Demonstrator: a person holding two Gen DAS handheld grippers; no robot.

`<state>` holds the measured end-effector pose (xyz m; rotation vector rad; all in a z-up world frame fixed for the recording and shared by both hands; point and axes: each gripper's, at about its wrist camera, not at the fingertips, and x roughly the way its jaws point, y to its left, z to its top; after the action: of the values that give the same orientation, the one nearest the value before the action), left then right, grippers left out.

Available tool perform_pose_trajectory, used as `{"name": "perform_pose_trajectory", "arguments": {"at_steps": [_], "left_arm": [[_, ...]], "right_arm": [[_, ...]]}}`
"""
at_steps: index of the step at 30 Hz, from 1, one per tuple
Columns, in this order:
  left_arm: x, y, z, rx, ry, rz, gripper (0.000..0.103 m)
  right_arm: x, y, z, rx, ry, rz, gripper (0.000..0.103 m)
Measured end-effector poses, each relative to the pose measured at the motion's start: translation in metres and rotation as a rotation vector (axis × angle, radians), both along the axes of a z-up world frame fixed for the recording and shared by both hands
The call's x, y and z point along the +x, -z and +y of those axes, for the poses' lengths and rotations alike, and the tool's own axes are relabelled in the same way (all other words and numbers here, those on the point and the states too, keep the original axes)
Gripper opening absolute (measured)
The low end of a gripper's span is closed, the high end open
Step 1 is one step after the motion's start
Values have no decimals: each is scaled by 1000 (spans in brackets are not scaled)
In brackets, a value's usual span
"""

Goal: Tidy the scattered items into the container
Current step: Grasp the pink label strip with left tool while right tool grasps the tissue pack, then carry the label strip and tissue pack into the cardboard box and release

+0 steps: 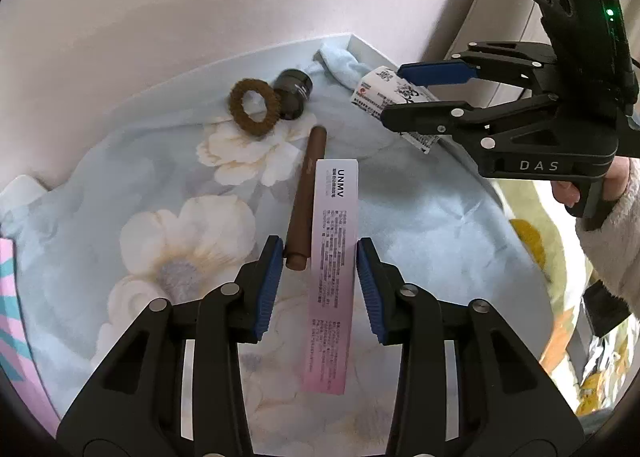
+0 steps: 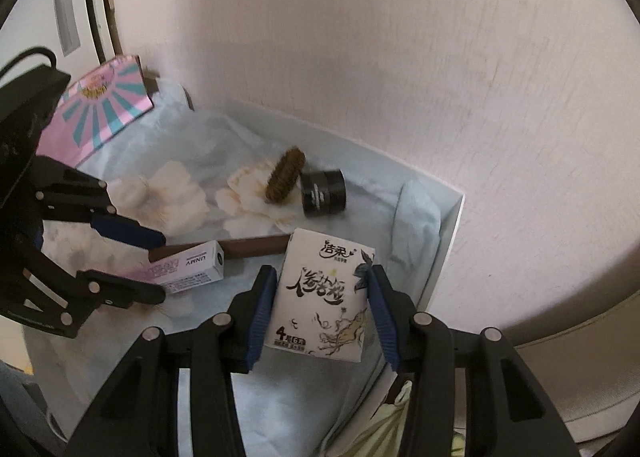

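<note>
Pale pink wall is backing a desk draped in a light-blue floral cloth (image 1: 420, 225), and both hands are working over it, each with tongs already around something.

Nearest in the left wrist view, the left tongs (image 1: 318, 277) are straddling a long pink-and-white carton (image 1: 332, 257) marked UNMV; the right pad is touching its edge while a sliver of gap is showing on the left side, so the hold is looking only just made. A brown stick (image 1: 308, 197) is lying alongside the carton at its 9 o'clock, touching or nearly so (it could get dragged along).

In the right wrist view, the right tongs (image 2: 322, 309) are gripping a white tissue pack (image 2: 324, 297) with black brush lettering, pads pressing on both flanks, the pack tilting slightly.

Farther out, at 11 o'clock from the carton, a brown fuzzy hair tie (image 1: 253, 107) is leaning against a small dark jar (image 1: 294, 93) lying on its side. Beyond those, a white box wall (image 2: 448, 241) is edging the cloth at 2 o'clock; whether that is the container I cannot tell.

The step appears to be the pick-up of two items at once. Next, each hand probably needs to carry its load clear of the stick and over to the container, then let go.
</note>
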<state>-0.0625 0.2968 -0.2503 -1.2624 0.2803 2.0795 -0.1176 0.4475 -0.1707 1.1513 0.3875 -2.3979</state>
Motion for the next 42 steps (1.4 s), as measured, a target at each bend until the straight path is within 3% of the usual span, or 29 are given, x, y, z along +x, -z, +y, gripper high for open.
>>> {"name": "perform_pose_trajectory", "arguments": {"at_steps": [5,7,17,24,34,42], "left_arm": [[3,-20,-17,38,-14,-12,34],[5,-28,-25,60,-20,-12,23],[7,-33,-58,93,-61,-38,22],[14,-72,-87,112,-108,26,21],[30,-158,-178,157,-286,171,21],[51,-201,-278,74,-472,250,21]], "right_arm": [[12,-27,-7,-17,21,17,43],[16,-38,-15,-13,14,27,43],[33,-55,-45,-34,9,34,43],[39,-70,-69,-49,-6,36,43],[40,-137,-128,-74,-110,128,43],[43,-182,-220,-183,-298,137,43]]}}
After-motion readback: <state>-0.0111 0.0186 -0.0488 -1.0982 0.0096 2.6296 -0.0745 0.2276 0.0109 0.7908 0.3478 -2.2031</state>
